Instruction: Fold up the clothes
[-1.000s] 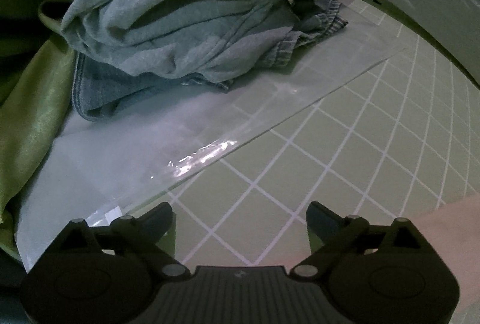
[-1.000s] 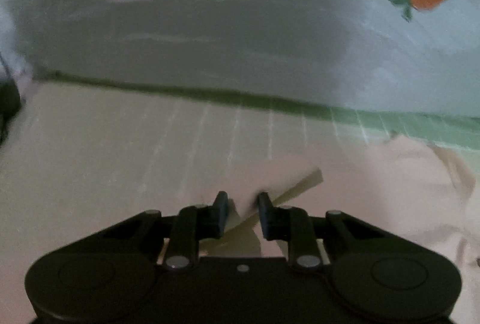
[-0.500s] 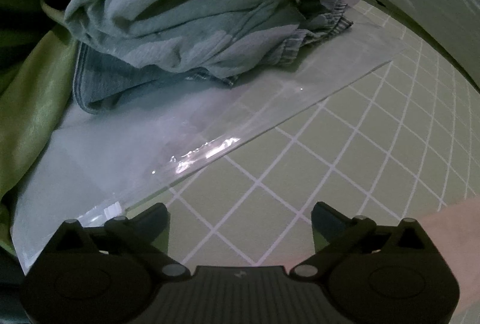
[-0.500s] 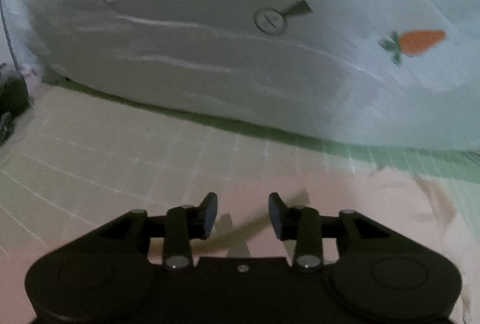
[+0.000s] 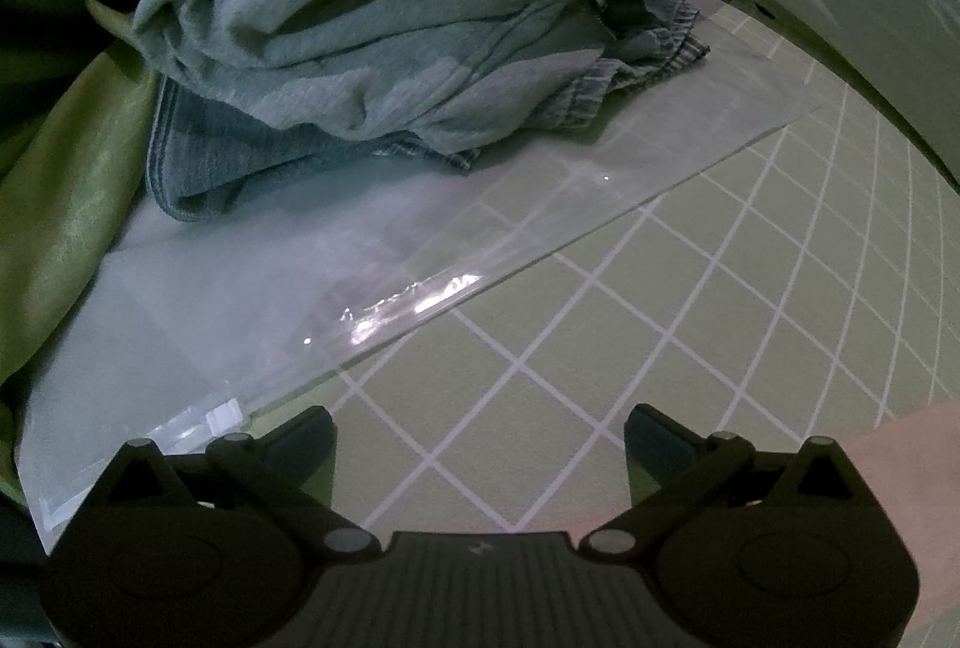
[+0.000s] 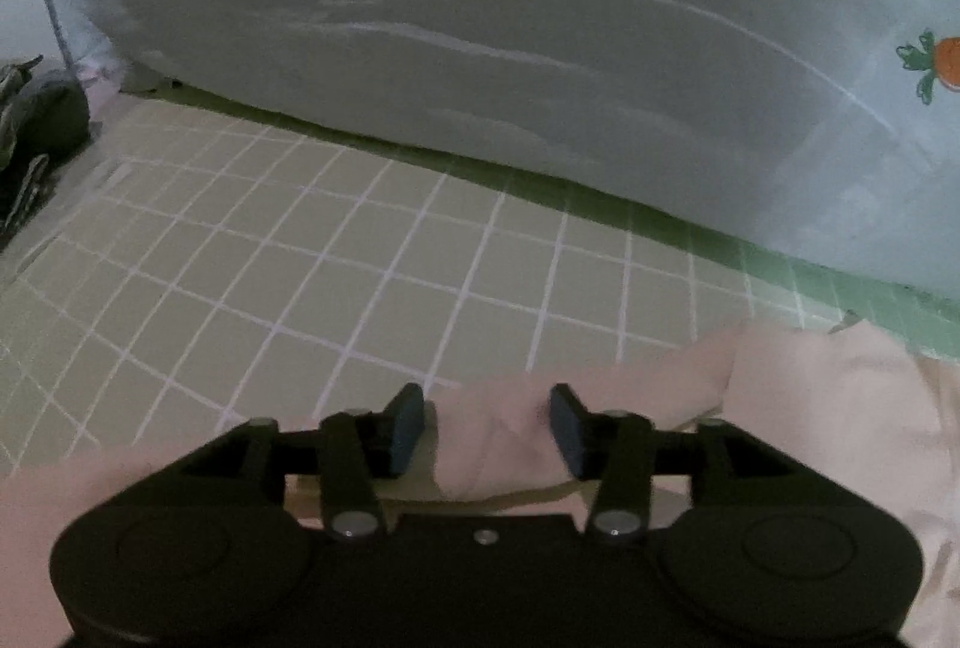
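A pale pink garment (image 6: 810,408) lies on the green checked mat (image 6: 360,276) in the right wrist view. A bunched fold of it fills the gap between the jaws of my right gripper (image 6: 486,399), which are closing and touch it on both sides. In the left wrist view my left gripper (image 5: 480,420) stands wide open over the bare mat (image 5: 660,348), with nothing between its fingers. Beyond it lies a heap of clothes (image 5: 390,36): a grey-blue zipped garment on top of a denim piece.
The heap rests on a clear plastic bag (image 5: 360,276) spread on the mat. Green satin cloth (image 5: 60,204) bunches at the left. A white sheet with carrot prints (image 6: 480,48) rises behind the mat. A dark bundle (image 6: 42,120) sits at the far left.
My right gripper's jaws widened, then narrowed again around a thicker fold of pink cloth, and its view swung left along the mat. The left gripper's view barely shifted.
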Demonstrator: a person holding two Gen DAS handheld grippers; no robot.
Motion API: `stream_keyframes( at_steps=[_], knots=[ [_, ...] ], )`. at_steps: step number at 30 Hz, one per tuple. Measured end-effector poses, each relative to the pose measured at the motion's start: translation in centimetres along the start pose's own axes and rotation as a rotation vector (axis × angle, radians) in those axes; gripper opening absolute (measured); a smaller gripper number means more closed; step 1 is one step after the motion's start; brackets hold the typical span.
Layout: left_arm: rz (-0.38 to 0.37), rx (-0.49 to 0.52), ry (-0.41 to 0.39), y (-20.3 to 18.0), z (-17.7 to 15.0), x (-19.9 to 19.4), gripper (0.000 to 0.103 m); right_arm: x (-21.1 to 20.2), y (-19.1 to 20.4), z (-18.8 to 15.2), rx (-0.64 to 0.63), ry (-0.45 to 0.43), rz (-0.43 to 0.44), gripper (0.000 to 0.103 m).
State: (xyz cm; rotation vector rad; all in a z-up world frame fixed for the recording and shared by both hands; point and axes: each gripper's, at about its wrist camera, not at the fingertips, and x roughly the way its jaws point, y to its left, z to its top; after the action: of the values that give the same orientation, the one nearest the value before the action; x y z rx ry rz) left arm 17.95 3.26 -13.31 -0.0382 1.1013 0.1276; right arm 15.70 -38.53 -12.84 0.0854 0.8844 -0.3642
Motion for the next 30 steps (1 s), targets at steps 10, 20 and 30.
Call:
stream_keyframes(
  at_steps=[10,20,30],
  knots=[
    [-0.016,-0.006,0.0,0.3,-0.1,0.2,0.103,-1.7,0.9,2.4,-0.079,-0.224,0.037,0.005],
    [0.008,-0.004,-0.003,0.3,0.1,0.1,0.103,2.7,1.7,3.3,-0.071,-0.099,0.056,0.02],
    [-0.054,-0.023,-0.002,2.4,-1.7,-2.5,0.1,-5.7,-2.6,-3.2,0.122,-0.125,-0.066,0.059]
  ],
)
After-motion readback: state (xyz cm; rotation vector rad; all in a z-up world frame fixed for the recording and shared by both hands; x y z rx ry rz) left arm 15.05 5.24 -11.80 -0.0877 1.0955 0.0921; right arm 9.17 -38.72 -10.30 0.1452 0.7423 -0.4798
